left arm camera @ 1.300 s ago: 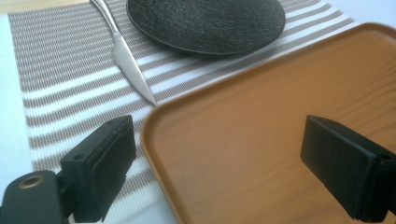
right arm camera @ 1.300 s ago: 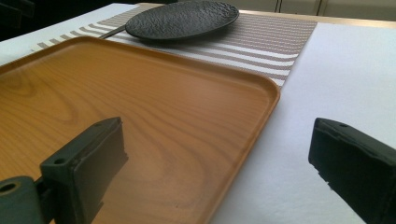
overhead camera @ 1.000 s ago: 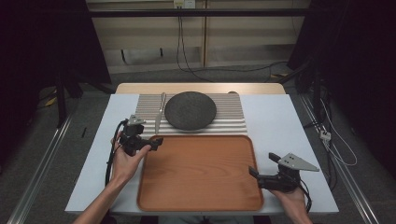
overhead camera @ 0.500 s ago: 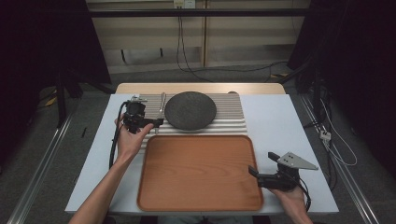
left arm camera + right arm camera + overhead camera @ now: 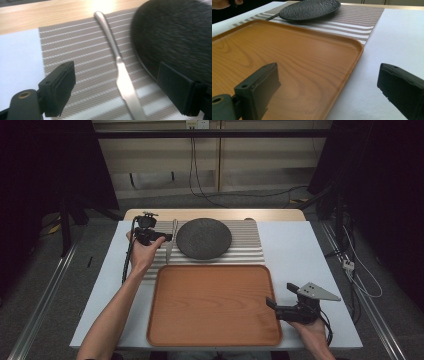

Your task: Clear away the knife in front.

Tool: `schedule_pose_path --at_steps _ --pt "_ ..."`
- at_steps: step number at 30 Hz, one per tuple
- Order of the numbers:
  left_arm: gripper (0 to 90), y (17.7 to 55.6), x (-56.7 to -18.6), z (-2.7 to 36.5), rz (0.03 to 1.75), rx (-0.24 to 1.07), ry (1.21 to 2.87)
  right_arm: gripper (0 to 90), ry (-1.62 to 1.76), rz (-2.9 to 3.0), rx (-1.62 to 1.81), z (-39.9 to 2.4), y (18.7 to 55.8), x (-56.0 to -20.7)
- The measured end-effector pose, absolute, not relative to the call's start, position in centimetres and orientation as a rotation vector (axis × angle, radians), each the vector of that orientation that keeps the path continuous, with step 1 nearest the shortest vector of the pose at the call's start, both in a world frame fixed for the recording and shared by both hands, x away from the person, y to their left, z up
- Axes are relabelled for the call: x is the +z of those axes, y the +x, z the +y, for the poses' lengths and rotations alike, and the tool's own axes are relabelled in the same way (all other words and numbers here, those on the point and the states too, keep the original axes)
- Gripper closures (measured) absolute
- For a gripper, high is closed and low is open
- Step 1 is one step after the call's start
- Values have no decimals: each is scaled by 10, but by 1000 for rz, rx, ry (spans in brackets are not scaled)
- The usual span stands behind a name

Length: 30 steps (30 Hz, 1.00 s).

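Observation:
A silver table knife (image 5: 170,241) (image 5: 120,67) lies on the striped placemat (image 5: 247,245), just left of a black textured plate (image 5: 204,238) (image 5: 172,37). My left gripper (image 5: 164,237) (image 5: 120,90) hovers low over the knife with its jaws either side of the blade. The jaws have just been closing slightly but stand wide and do not touch the knife. My right gripper (image 5: 271,304) (image 5: 329,85) rests open at the right rim of the empty wooden tray (image 5: 215,305) (image 5: 287,57), and the rim runs between its jaws.
A white cloth (image 5: 305,255) covers the table on both sides of the tray. The bare wooden table edge (image 5: 215,214) runs behind the placemat. A black cable (image 5: 127,260) trails from the left gripper along the forearm. The plate (image 5: 309,8) lies beyond the tray.
My left hand has travelled from the tray's near left corner away along the table to the knife beside the plate. The right hand has stayed put.

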<state>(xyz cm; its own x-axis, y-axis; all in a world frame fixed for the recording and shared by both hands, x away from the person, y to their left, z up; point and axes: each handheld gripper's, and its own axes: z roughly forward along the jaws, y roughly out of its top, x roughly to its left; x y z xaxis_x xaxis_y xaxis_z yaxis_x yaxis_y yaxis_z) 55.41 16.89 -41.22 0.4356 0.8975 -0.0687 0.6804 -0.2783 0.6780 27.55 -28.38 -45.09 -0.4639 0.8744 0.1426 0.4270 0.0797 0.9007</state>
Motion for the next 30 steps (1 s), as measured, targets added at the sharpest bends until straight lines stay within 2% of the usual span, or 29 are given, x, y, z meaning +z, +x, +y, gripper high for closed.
schedule_pose_path --at_steps 3,5,9,12,14,17,24,30 --pt "191 564 -413 167 1315 421 2052 39 1278 1932 1360 -283 275 -451" --pt "179 573 -416 166 1338 383 2020 38 1272 1939 1350 -282 275 -451" --pt "280 581 -421 163 1338 389 2022 38 1264 1950 1345 -281 275 -451" --pt "308 584 -425 162 1340 384 2009 39 1265 1952 1344 -282 275 -451" --pt "388 587 -428 160 1340 369 1991 39 1271 1949 1347 -281 276 -452" --pt "432 593 -436 154 1354 366 2017 39 1269 1952 1345 -281 276 -452" --pt "654 597 -445 147 1358 320 2023 39 1267 1949 1348 -283 274 -451" --pt "743 601 -449 143 1370 341 2038 41 1266 1950 1353 -282 274 -451"
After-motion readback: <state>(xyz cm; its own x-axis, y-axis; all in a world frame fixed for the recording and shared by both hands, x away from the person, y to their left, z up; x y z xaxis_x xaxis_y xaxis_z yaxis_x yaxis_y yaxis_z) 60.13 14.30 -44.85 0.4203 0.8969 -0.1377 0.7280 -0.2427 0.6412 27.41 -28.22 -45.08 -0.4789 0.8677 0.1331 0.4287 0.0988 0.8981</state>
